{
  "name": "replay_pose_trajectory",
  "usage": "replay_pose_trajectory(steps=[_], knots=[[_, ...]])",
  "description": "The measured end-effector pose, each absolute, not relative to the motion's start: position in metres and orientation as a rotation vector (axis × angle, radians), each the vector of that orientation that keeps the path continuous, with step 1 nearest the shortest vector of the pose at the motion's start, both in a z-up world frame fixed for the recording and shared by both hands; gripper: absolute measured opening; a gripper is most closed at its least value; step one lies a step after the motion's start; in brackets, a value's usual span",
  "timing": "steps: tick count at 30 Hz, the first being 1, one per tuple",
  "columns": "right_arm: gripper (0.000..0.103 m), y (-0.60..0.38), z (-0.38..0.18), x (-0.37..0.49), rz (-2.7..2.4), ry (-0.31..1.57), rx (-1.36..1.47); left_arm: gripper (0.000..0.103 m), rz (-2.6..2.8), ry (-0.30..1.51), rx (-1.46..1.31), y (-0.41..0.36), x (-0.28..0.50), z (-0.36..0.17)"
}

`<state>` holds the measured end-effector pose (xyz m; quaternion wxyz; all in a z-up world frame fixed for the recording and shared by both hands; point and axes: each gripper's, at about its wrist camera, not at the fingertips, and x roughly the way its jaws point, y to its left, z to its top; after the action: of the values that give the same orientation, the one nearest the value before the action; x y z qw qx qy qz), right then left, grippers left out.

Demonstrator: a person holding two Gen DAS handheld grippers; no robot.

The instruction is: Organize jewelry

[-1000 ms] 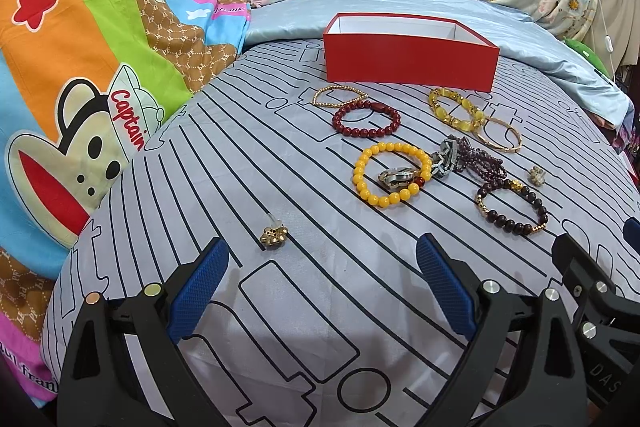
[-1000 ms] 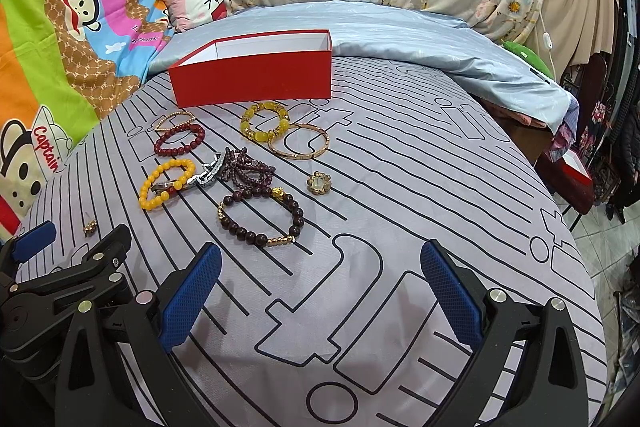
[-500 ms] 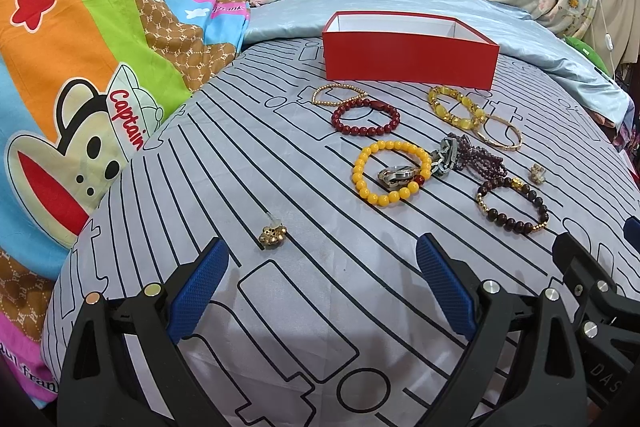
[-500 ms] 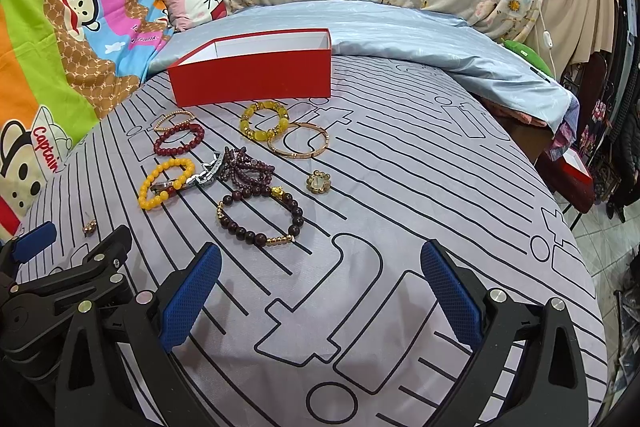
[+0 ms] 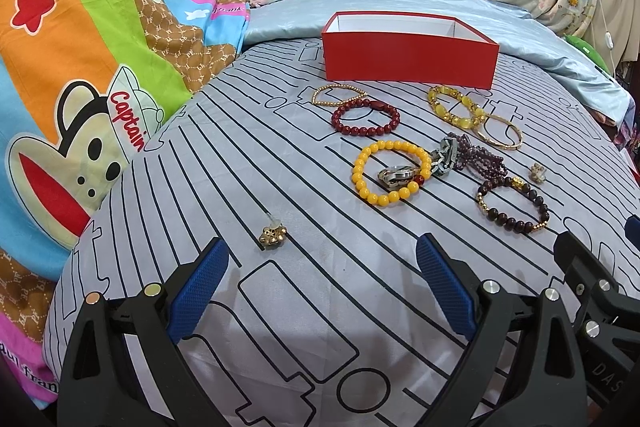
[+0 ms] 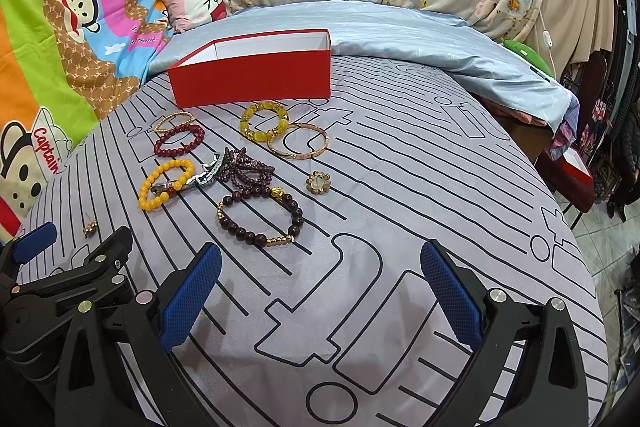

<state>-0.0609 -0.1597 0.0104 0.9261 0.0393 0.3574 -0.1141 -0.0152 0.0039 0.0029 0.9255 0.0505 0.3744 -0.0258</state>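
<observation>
Bedding in grey with black line print (image 5: 168,187) fills both frames, unchanged from a moment ago. Upper centre sits the open red cardboard box (image 5: 408,61), apparently empty. Below it the beaded bracelets lie scattered, yellow bead bracelet (image 5: 390,171) mid-frame. Small gold charm (image 5: 273,235) rests just above the left claw (image 5: 320,291), jaws apart; right claw (image 6: 318,297) likewise gapes, empty. Sorting has not begun.

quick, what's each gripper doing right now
Left gripper: open, holding nothing.
Right gripper: open, holding nothing.
</observation>
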Motion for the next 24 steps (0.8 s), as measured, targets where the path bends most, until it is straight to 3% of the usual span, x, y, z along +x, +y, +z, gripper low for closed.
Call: replay_pose_trajectory(steps=[16,24], knots=[[0.096,-0.164,0.011,-0.068,-0.227,0.748,0.095,0.091,-0.054,0.749,0.11,0.039,-0.035,0.009],[0.096,-0.162,0.006,-0.075,-0.198,0.775,0.098,0.091,-0.049,0.822,0.041,0.076,-0.038,0.0]])
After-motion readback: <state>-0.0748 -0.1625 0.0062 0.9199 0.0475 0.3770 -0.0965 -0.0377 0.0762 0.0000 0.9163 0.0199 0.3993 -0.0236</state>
